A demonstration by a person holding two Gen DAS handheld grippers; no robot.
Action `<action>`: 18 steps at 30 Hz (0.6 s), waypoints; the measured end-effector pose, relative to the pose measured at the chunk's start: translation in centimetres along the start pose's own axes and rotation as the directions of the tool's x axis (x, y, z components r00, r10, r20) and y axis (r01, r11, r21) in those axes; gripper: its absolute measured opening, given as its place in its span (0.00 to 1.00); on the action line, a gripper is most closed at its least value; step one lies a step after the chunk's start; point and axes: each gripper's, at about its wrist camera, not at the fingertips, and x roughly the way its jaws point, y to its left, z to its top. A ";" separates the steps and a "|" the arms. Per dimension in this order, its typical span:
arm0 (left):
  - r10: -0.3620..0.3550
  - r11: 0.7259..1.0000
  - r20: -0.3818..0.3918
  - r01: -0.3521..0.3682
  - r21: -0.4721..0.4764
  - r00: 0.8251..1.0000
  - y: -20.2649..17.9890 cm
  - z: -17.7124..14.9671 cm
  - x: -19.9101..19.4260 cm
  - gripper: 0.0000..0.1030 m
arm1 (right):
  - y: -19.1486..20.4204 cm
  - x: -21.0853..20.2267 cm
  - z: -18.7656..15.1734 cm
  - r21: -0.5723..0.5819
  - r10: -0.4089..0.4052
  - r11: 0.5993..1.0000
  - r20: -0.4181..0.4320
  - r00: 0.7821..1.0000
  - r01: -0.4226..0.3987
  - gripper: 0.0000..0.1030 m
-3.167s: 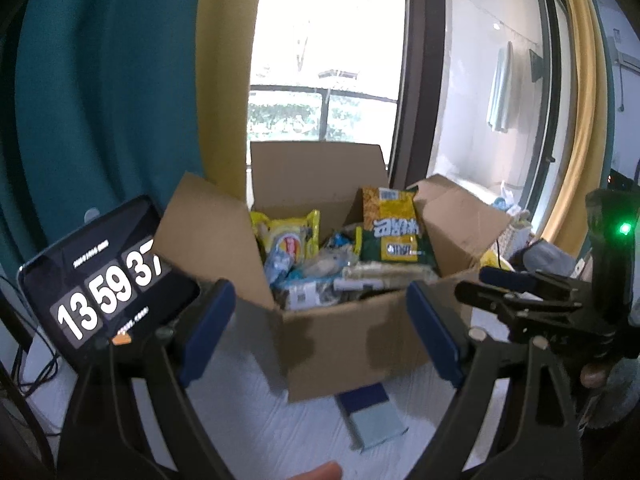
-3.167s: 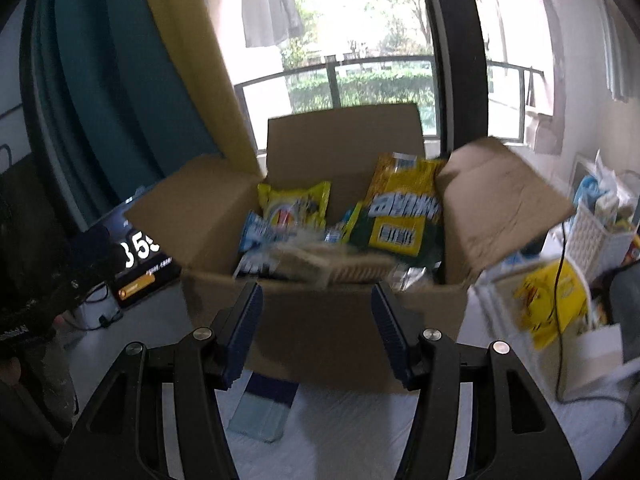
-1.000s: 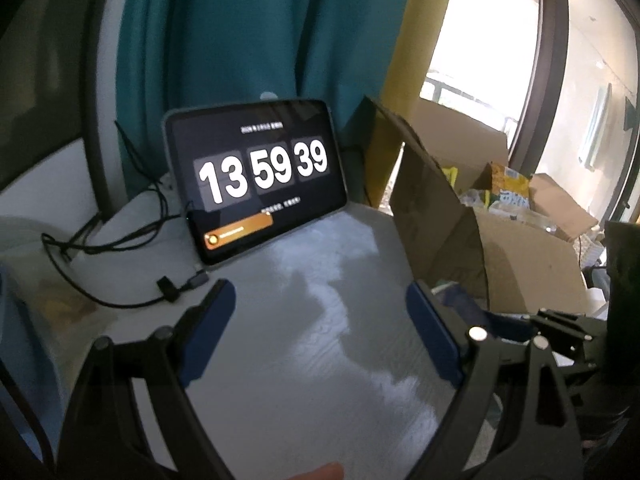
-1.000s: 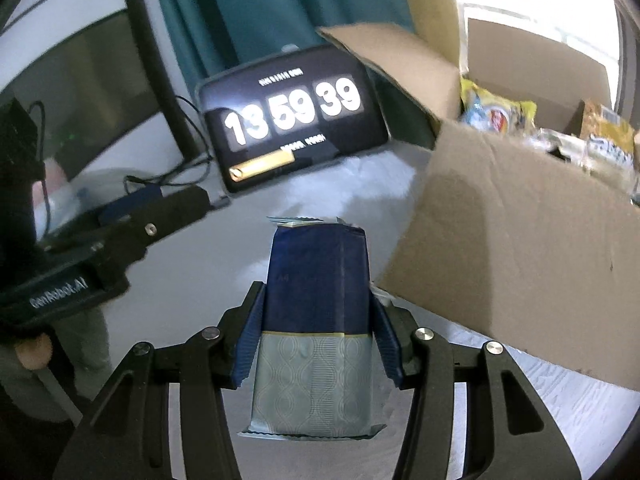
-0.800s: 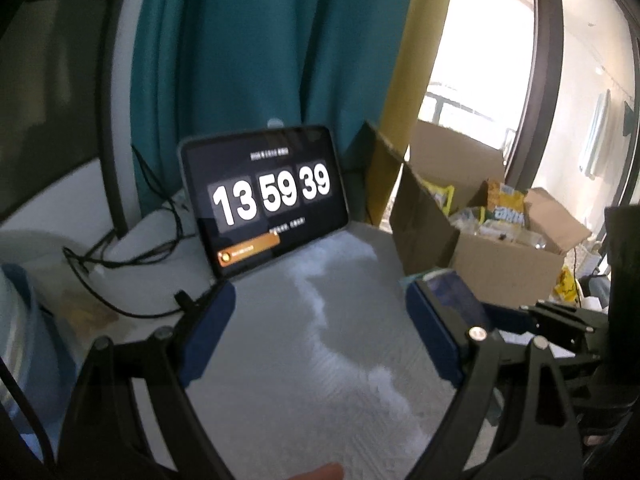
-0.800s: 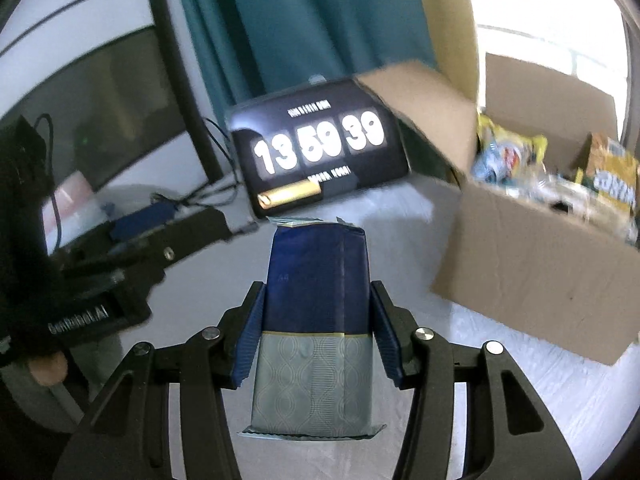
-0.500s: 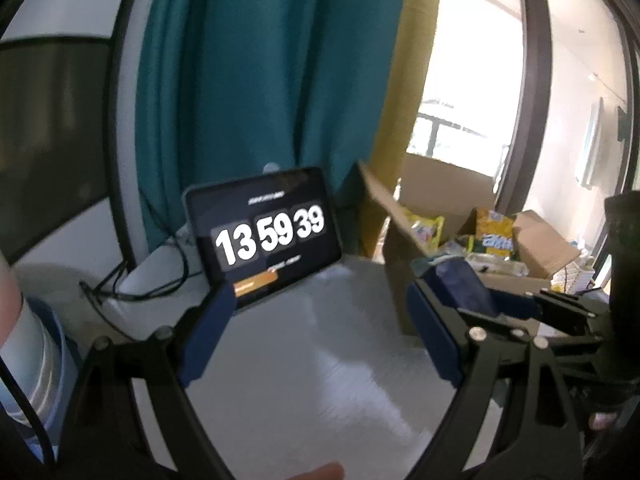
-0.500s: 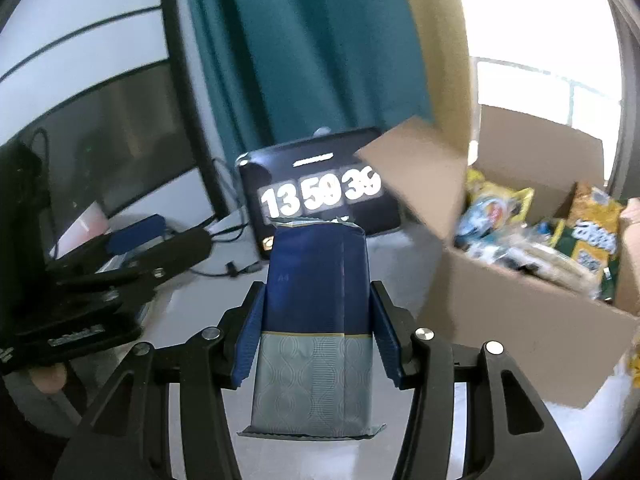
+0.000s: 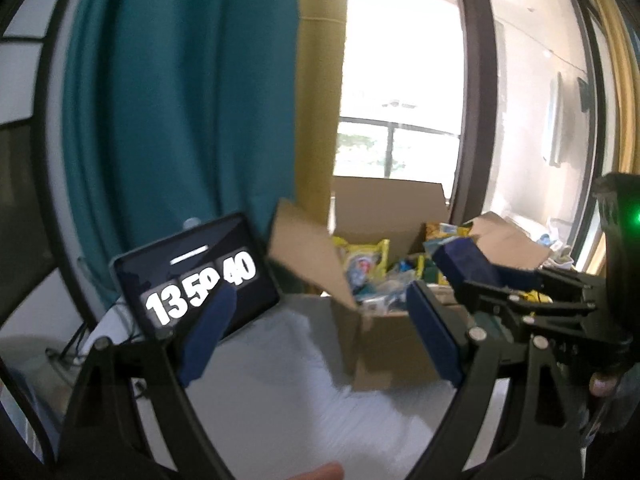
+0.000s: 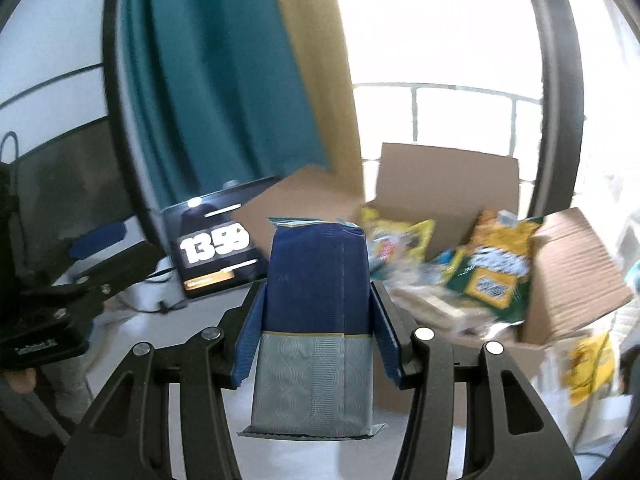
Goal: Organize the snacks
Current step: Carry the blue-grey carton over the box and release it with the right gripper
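A navy-and-grey snack packet (image 10: 316, 320) stands upright between the pads of my right gripper (image 10: 318, 312), which is shut on it and holds it off the white table. Behind and to the right is an open cardboard box (image 10: 448, 184) crowded with snacks, among them a yellow packet (image 10: 400, 240) and a green-and-yellow bag (image 10: 496, 276). In the left wrist view my left gripper (image 9: 320, 320) is open with nothing between its fingers. To its right the same packet (image 9: 464, 268) hangs in front of the box (image 9: 388, 200).
A tablet (image 9: 196, 280) showing a clock leans at the back left, with cables (image 10: 160, 304) beside it. Teal and yellow curtains (image 9: 180, 100) hang behind, next to a bright window. A yellow bag (image 10: 588, 364) lies right of the box. The left gripper (image 10: 108, 256) shows at the left edge.
Both grippers have risen and swung right, so the box now sits nearer the middle of each view. The right gripper, earlier open, has picked the packet up off the table and still holds it.
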 end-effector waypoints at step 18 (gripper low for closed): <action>-0.065 0.994 0.040 0.061 0.087 0.997 -4.5 5.1 8.4 0.86 | -9.0 1.5 4.9 0.070 -0.121 0.991 0.071 0.990 0.116 0.52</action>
